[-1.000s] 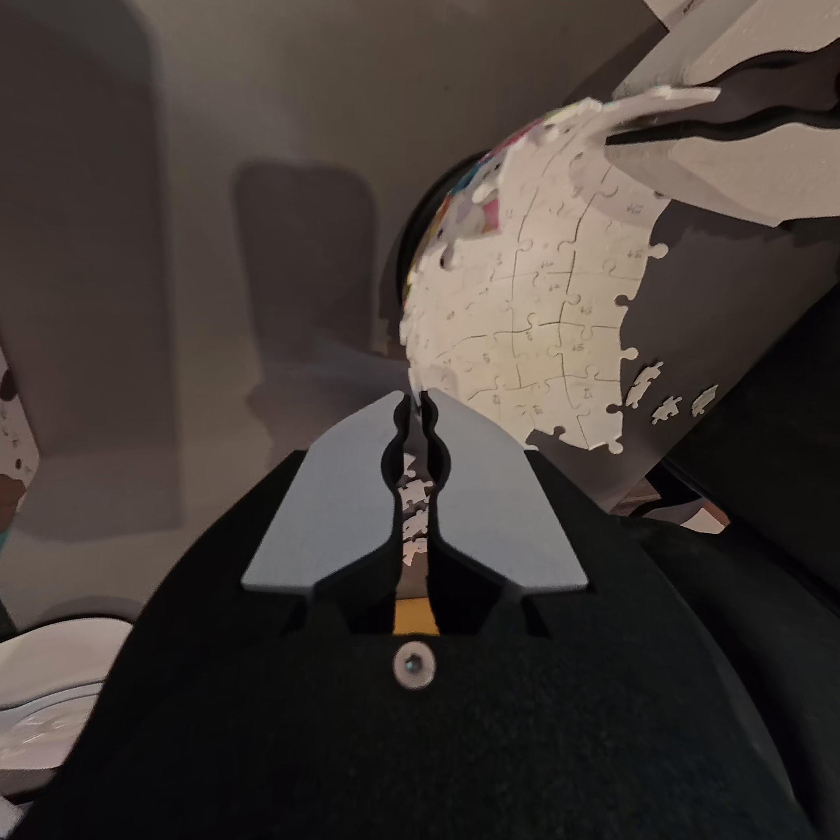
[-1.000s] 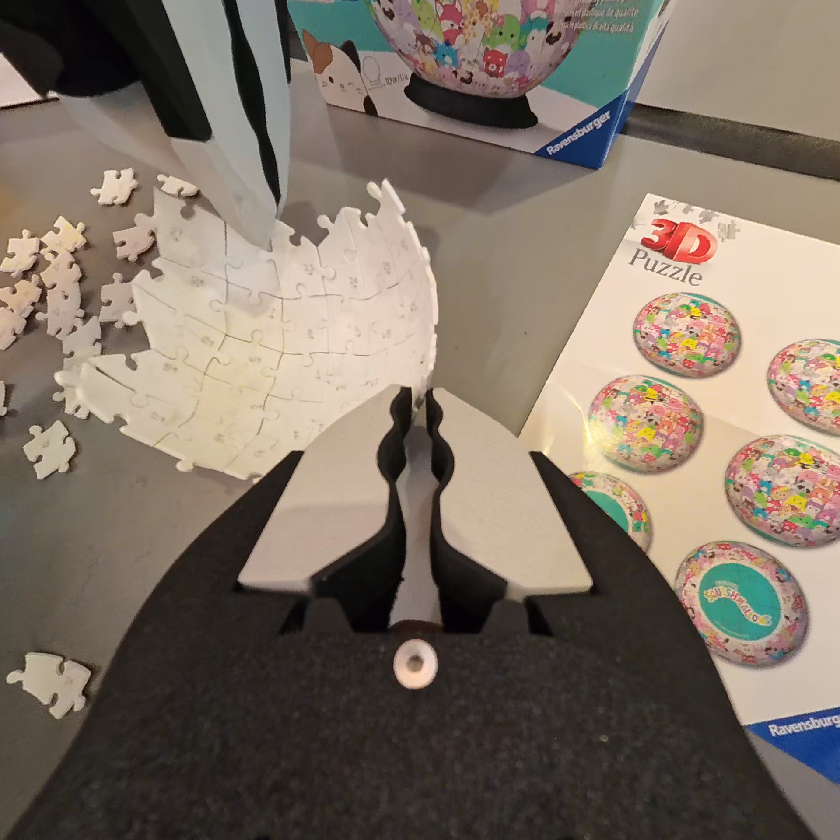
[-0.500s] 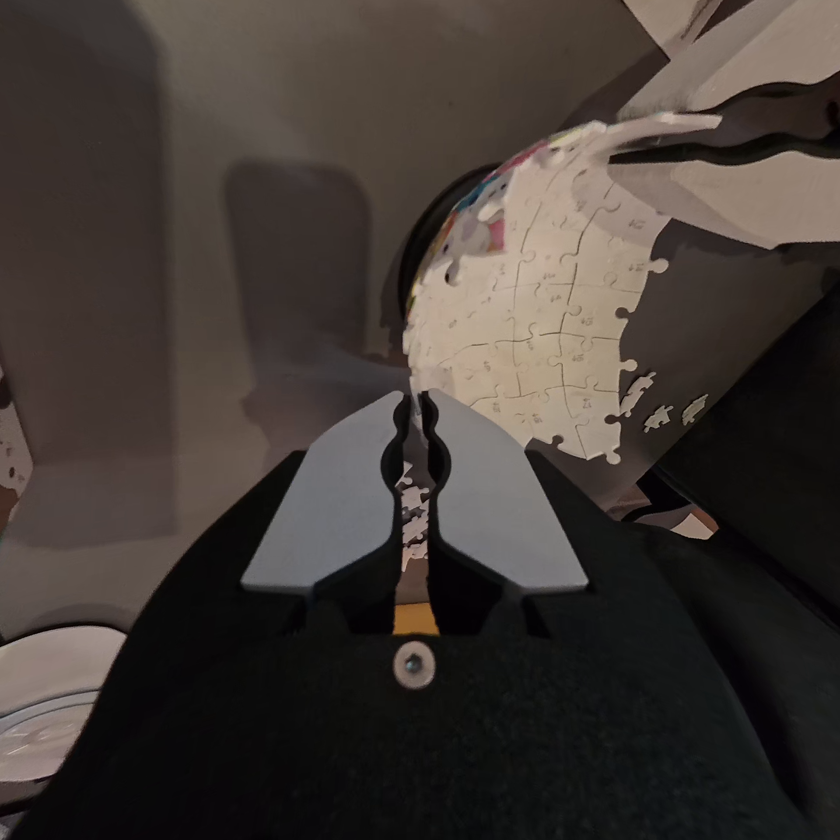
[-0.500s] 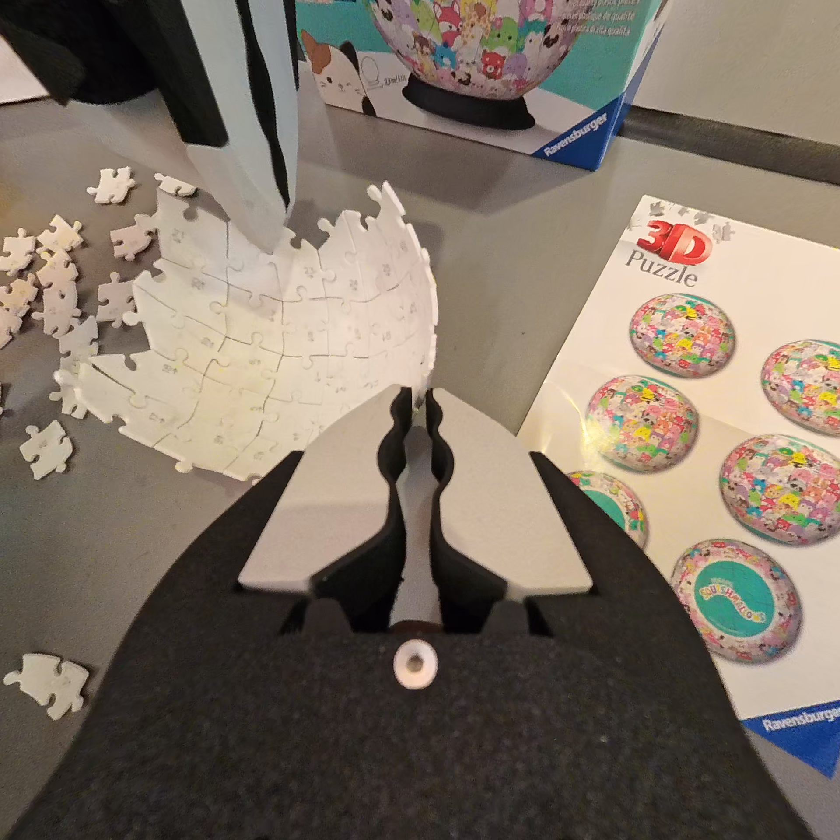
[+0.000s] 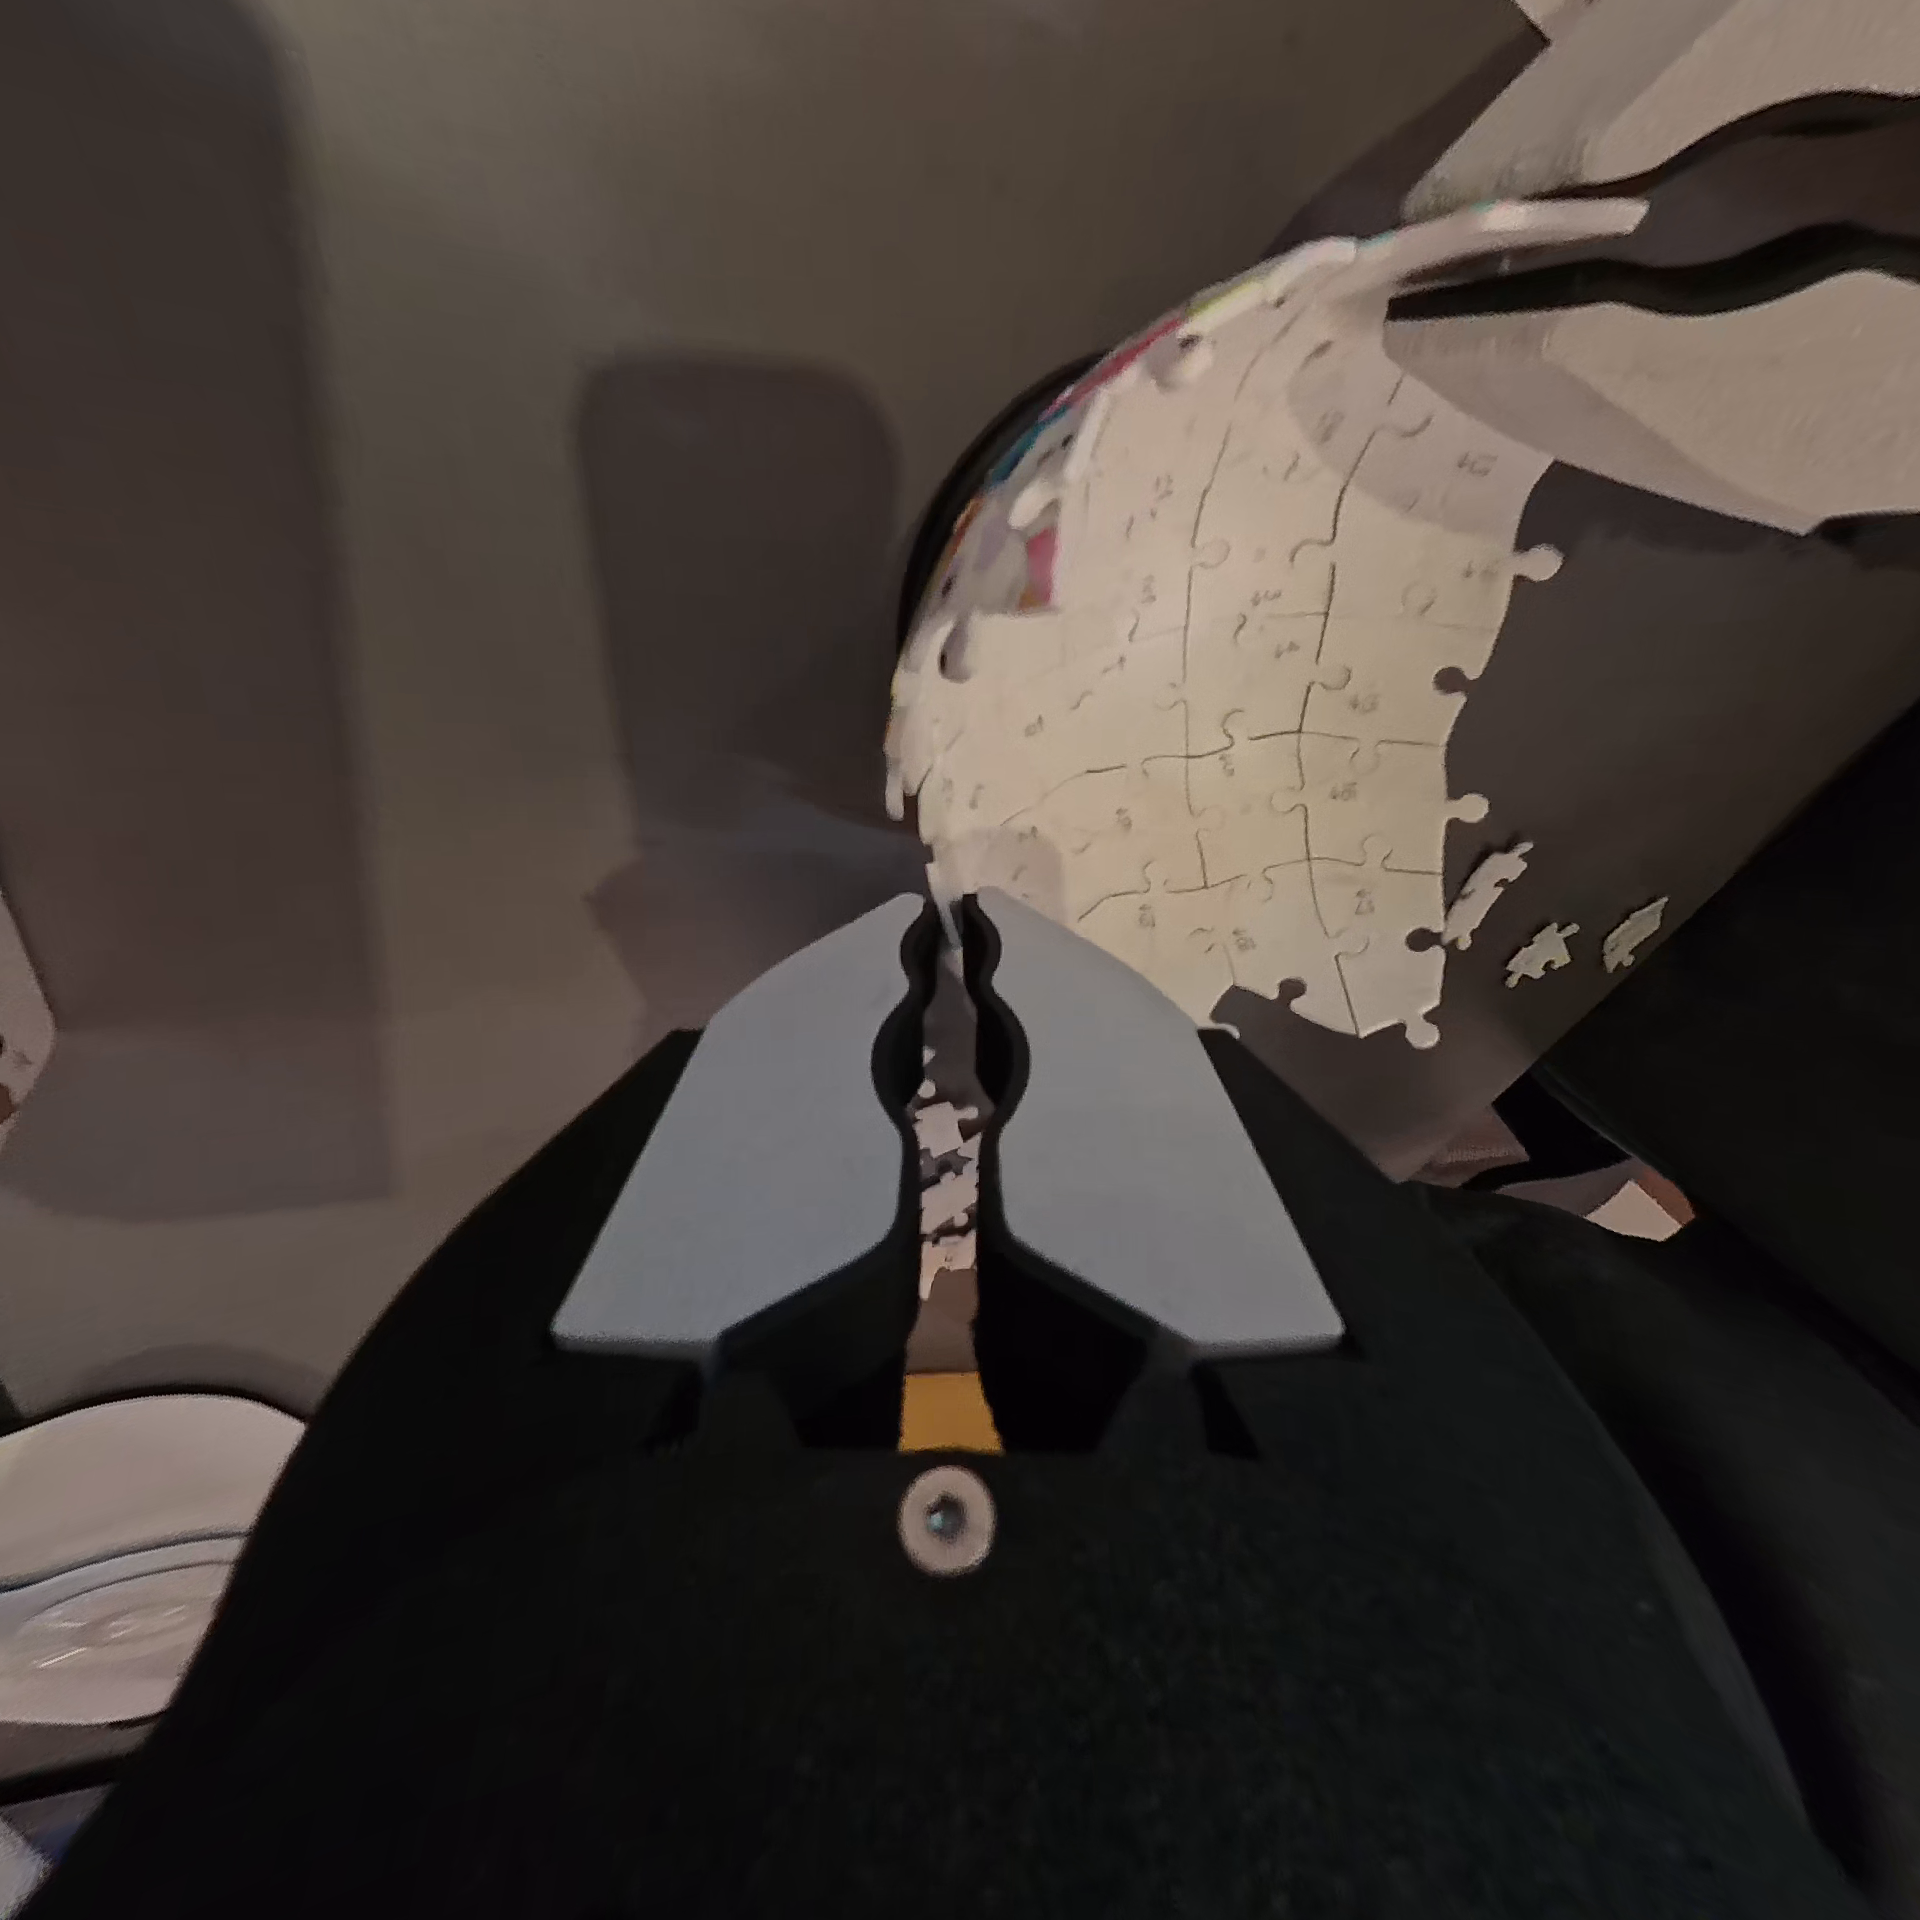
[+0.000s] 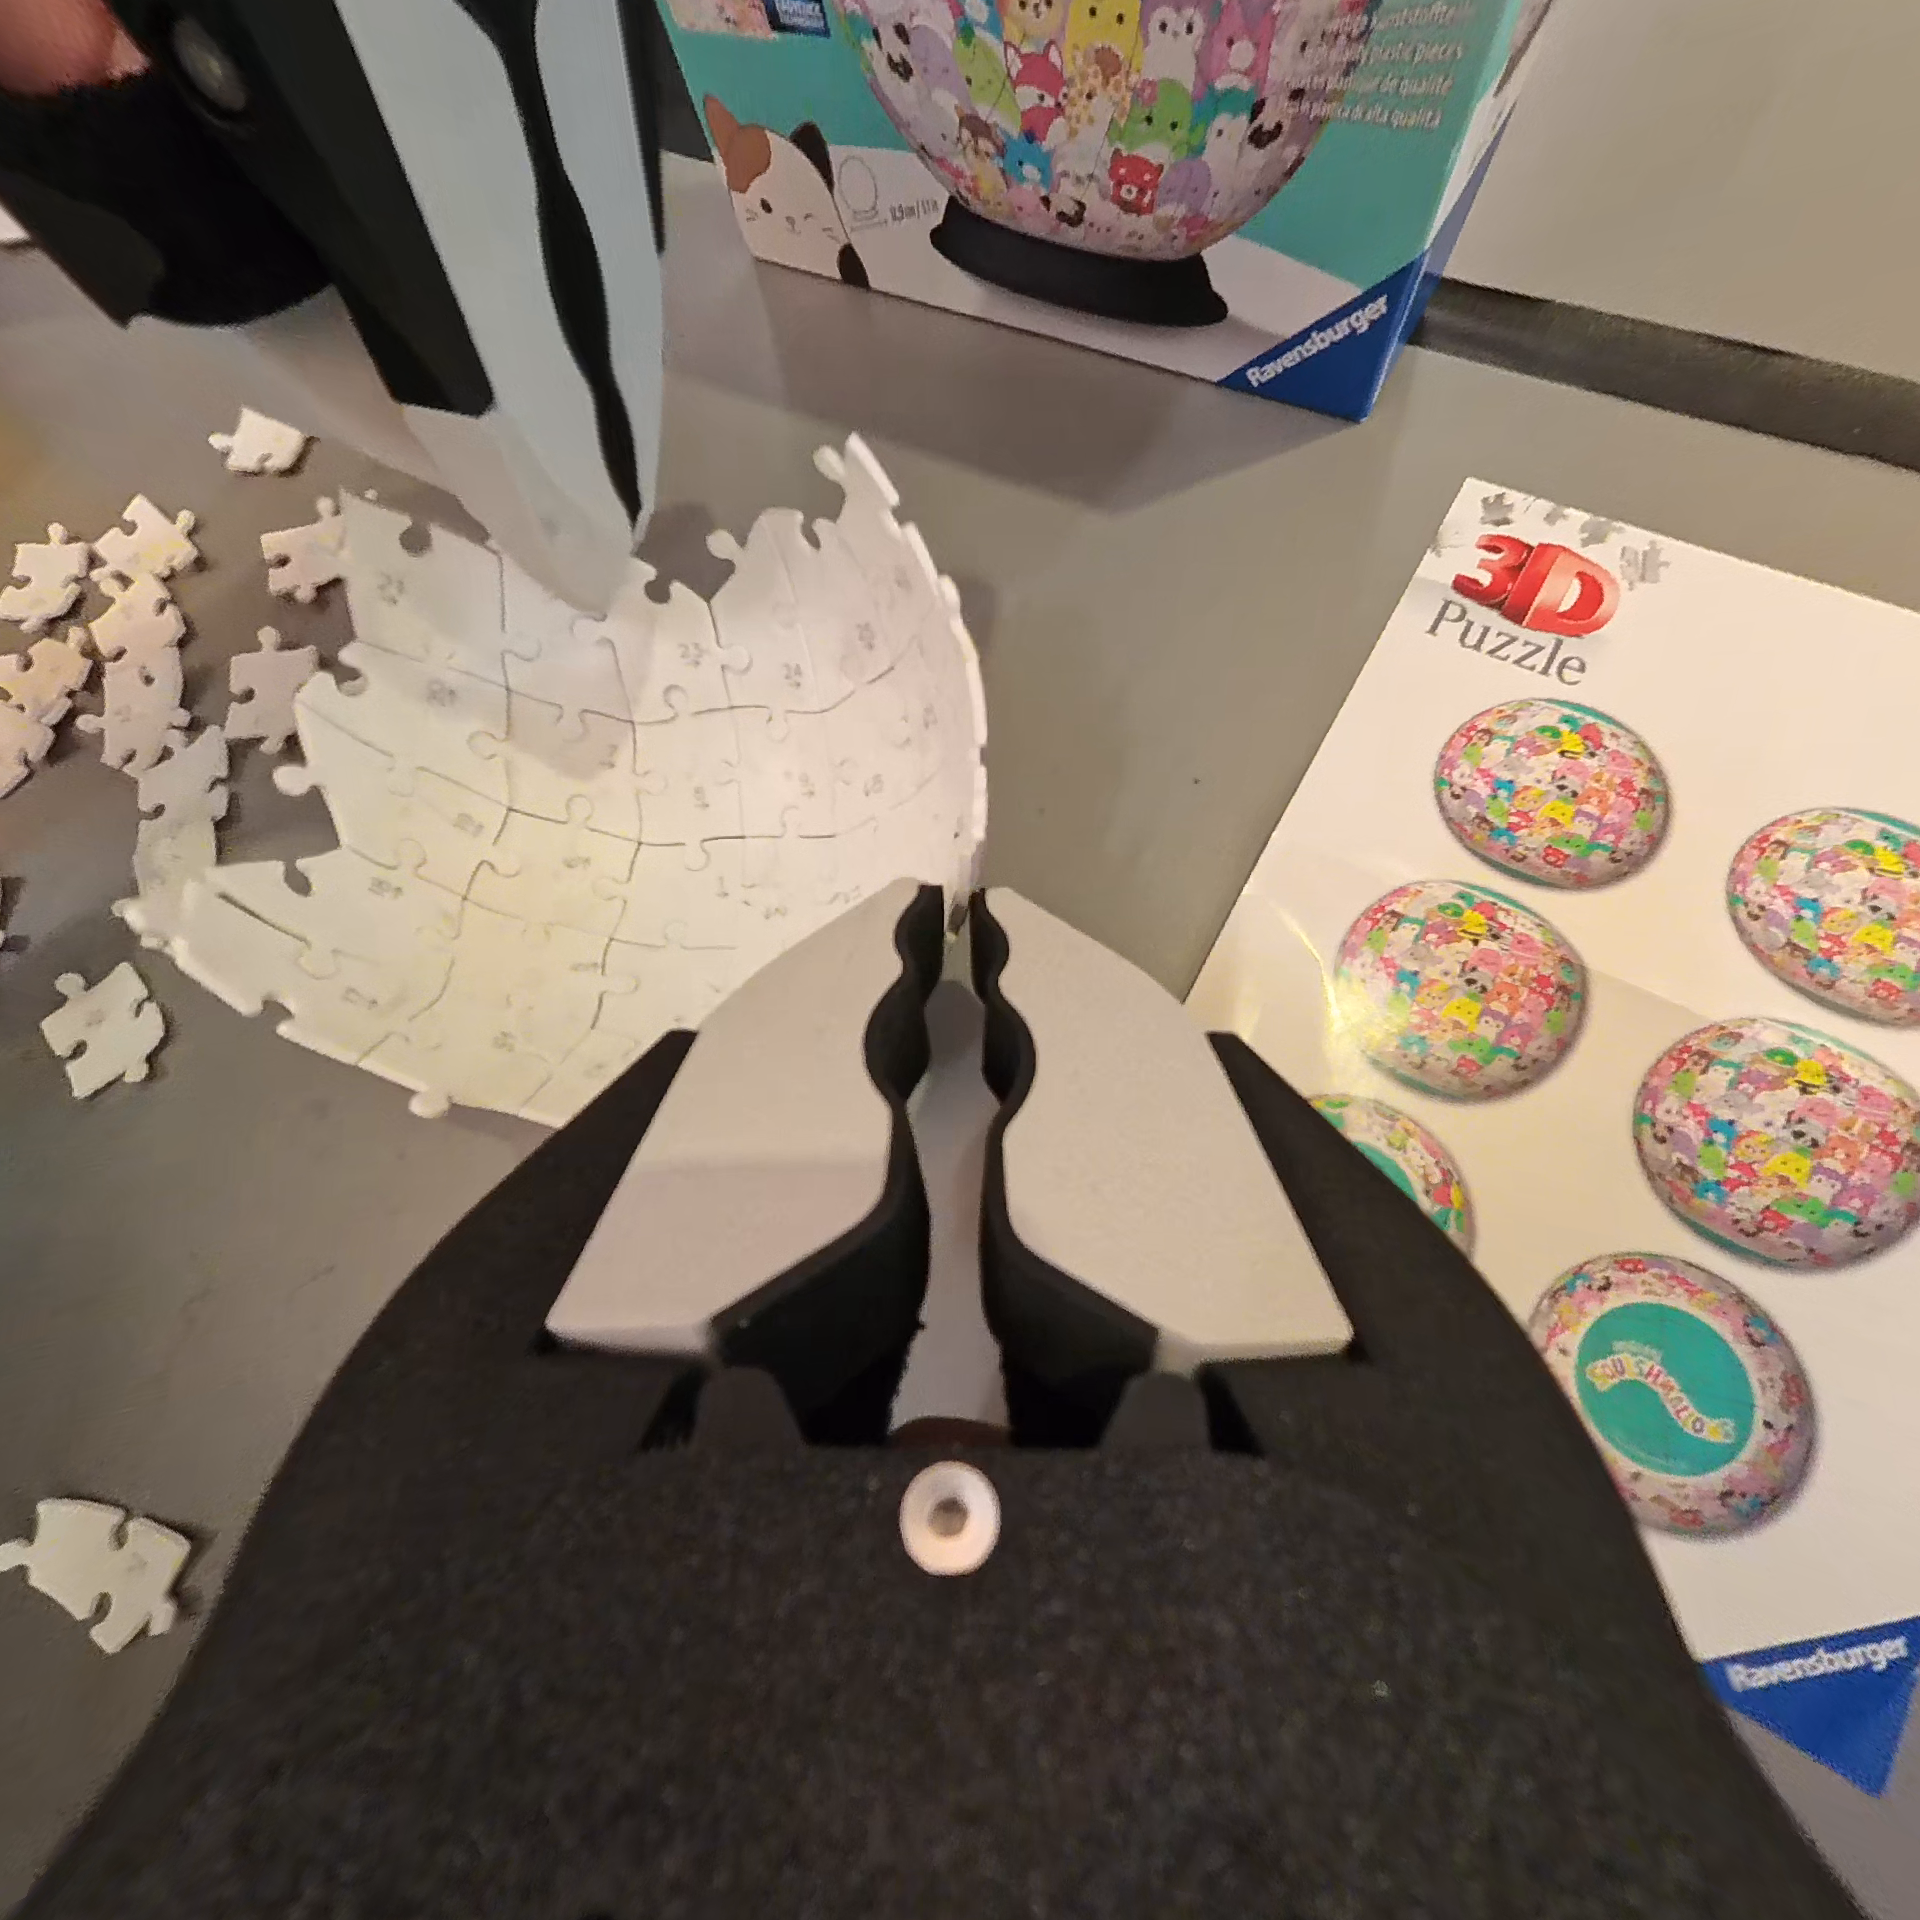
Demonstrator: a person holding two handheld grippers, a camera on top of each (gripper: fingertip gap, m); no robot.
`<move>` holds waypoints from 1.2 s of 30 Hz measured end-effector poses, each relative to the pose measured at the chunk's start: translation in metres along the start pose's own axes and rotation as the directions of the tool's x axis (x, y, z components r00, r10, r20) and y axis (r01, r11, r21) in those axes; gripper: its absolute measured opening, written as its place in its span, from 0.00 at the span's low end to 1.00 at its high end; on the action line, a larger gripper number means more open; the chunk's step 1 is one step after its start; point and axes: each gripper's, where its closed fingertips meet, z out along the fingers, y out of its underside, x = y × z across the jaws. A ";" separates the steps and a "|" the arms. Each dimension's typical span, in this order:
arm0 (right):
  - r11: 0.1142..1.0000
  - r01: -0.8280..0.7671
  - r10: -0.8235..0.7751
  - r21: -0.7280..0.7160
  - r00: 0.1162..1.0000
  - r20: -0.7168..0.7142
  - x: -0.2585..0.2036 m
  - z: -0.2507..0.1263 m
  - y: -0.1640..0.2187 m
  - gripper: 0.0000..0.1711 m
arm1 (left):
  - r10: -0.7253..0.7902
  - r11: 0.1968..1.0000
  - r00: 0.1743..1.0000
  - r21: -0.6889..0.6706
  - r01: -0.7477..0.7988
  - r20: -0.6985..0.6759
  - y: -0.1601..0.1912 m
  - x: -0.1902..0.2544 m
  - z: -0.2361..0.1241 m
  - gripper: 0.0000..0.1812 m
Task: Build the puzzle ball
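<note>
The shell, a half-built bowl of joined white puzzle pieces, sits left of centre in the right wrist view with its hollow side facing the camera and its ragged rim open at the left and top. The right gripper is pinched on the shell's right edge at mid-frame, its jaws drawn nearly together with only the thin rim between them. The left gripper comes down from the upper left of that view, and its pale fingers are closed on the shell's top rim. In the left wrist view the shell fills the right of centre, showing its white inner face and a sliver of coloured outside at its left edge; the left gripper at mid-frame has its jaws narrow on the shell's lower rim, and the right gripper enters from the upper right, clamped on the far rim. Whether the shell touches the surface or hangs just above it cannot be told. Loose pieces lie scattered on the grey surface at the left of the right wrist view, with two joined ones apart at the lower left. The box stands along the top, and a printed sheet with pictures of balls lies at the right.
</note>
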 end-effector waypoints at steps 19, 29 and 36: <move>0.922 0.385 -0.361 -0.043 0.894 0.266 -0.004 0.033 -0.033 0.17 | -0.156 0.685 0.981 0.703 0.189 -0.112 0.025 0.011 -0.048 0.14; 0.995 0.090 -0.081 -0.038 0.976 0.202 -0.004 -0.031 -0.006 0.09 | -0.154 0.583 0.977 0.785 0.210 -0.147 0.024 0.027 -0.028 0.14; 0.989 0.072 -0.050 -0.131 0.986 0.159 0.006 0.004 0.012 0.05 | -0.206 0.551 0.977 0.818 0.165 -0.058 0.050 0.051 -0.039 0.14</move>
